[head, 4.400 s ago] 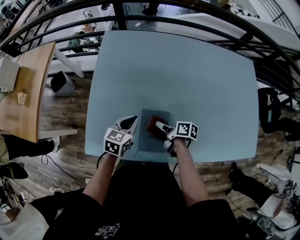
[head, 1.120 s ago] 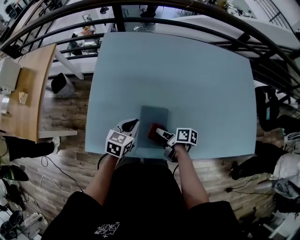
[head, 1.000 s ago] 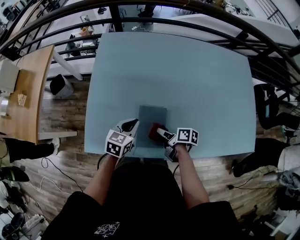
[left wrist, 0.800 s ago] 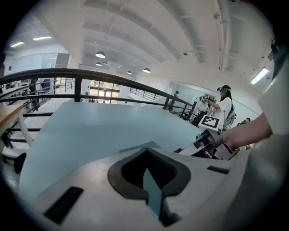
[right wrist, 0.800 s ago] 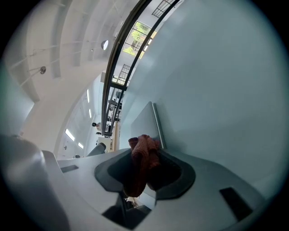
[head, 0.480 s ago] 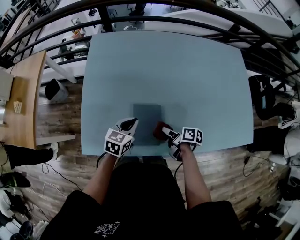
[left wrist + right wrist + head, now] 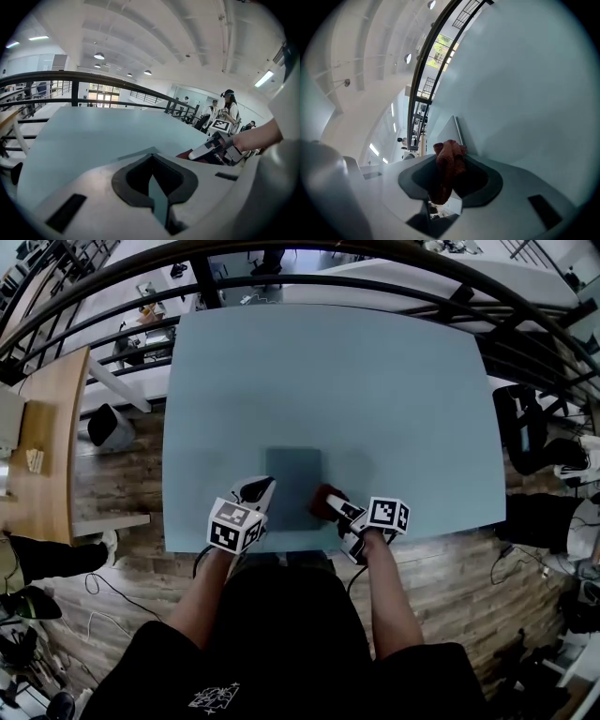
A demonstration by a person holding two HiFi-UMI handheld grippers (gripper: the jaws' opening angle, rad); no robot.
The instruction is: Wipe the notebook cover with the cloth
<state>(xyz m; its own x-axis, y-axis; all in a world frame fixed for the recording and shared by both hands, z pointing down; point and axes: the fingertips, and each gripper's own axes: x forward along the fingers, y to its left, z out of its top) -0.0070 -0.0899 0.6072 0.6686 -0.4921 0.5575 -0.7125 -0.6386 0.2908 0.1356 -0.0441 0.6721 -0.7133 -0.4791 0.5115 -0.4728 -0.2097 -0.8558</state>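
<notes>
Left gripper: jaws together, nothing between them, by the notebook's near left corner.
Right gripper: clamped on the red cloth, at the notebook's right edge.
Notebook: flat on the table.

Notebook lies near table front edge, cloth just right

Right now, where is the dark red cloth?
In the head view the dark red cloth sits near the light blue table's front edge, pinched in the right gripper, at the grey-blue notebook's right edge.
</notes>
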